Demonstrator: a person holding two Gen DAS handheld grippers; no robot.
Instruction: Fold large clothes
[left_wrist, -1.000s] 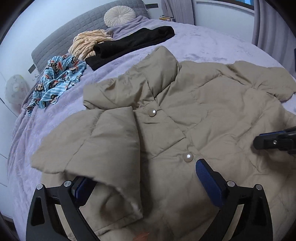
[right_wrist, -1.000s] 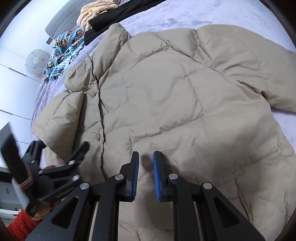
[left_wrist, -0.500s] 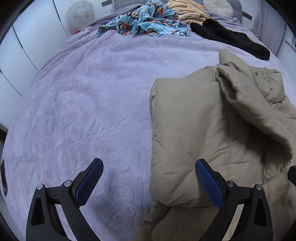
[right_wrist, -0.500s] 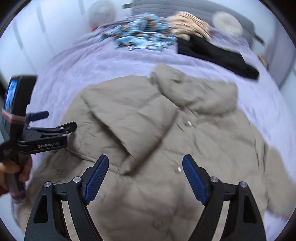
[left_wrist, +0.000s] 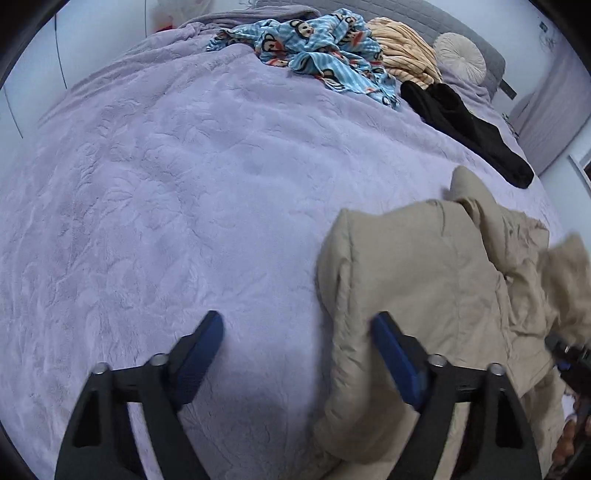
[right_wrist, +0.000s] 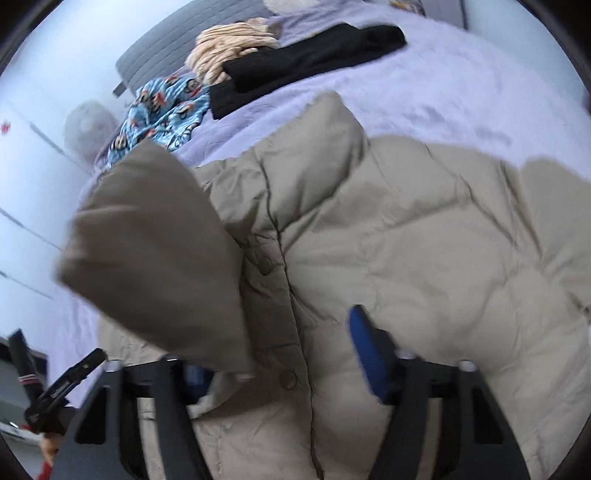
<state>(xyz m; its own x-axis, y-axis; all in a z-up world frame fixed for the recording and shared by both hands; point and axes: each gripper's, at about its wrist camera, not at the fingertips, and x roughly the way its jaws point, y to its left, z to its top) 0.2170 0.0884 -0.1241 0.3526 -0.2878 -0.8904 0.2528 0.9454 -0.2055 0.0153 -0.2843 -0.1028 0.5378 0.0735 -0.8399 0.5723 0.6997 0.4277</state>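
Note:
A beige puffer jacket (right_wrist: 406, 240) lies front up on the purple bed (left_wrist: 166, 184). In the left wrist view the jacket (left_wrist: 424, 295) fills the lower right, with its folded left edge by my right finger. My left gripper (left_wrist: 295, 339) is open and empty, straddling that edge above the blanket. My right gripper (right_wrist: 280, 350) is open over the jacket's button line; a raised sleeve (right_wrist: 159, 251) hangs in front of its left finger and hides it. The left gripper also shows at the lower left of the right wrist view (right_wrist: 66, 391).
At the head of the bed lie a blue cartoon-print garment (left_wrist: 325, 51), a peach striped garment (left_wrist: 402, 51), a black garment (left_wrist: 469, 129) and a round cushion (left_wrist: 461, 55). A grey headboard (right_wrist: 177, 40) is behind. White wardrobe doors (right_wrist: 26, 177) stand at the left.
My right gripper has opened from shut and now hangs low over the button line. My left gripper swung off the jacket toward its left edge. The sleeve has come up in front of the right camera.

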